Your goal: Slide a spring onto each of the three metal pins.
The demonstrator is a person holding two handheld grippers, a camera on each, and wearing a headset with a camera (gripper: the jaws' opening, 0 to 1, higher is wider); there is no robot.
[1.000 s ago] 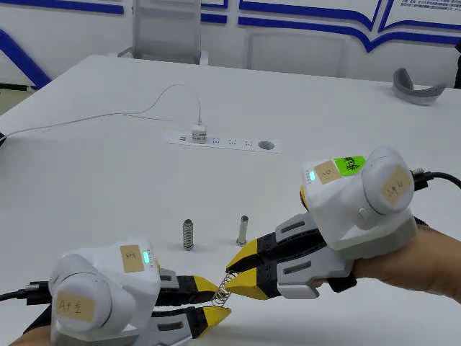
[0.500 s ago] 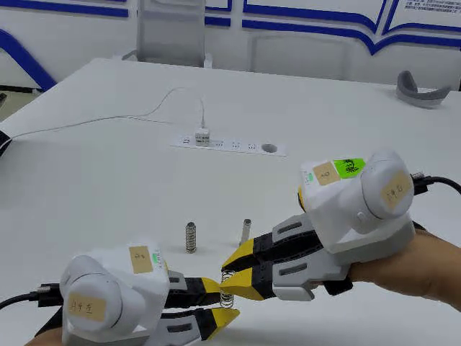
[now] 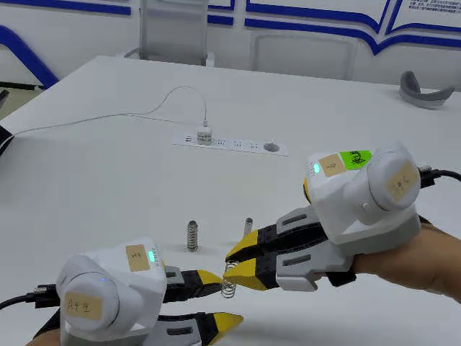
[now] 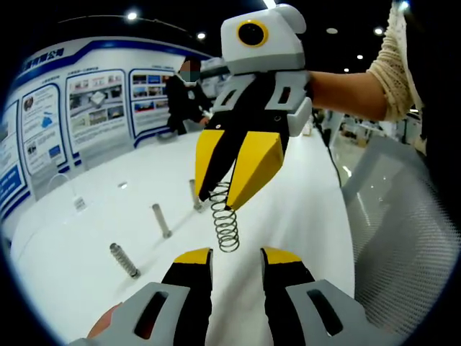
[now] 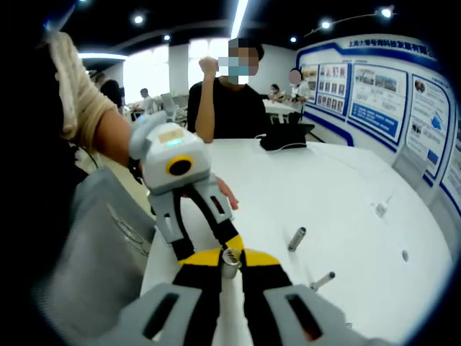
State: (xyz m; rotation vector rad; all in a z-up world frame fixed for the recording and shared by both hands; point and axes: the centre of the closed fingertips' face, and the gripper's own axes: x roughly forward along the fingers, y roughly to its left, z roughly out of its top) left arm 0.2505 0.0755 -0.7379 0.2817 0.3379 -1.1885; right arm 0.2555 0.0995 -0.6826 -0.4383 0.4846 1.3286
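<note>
Jaws of our right gripper (image 3: 227, 264) pinch a spring (image 3: 228, 285), our left gripper's (image 3: 229, 300) gape wide; one pin (image 3: 191, 236) wears its coil, a bare pin (image 3: 248, 226) waits, so we judge two left.

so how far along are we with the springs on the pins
Done: one spring-covered pin stands finished. In hand: the right gripper pinches a second spring in its jaws, and it dangles right in front of the open left gripper. Left: the bare pin, plus a third pin partly behind the right gripper's jaws, which also looks bare.
</note>
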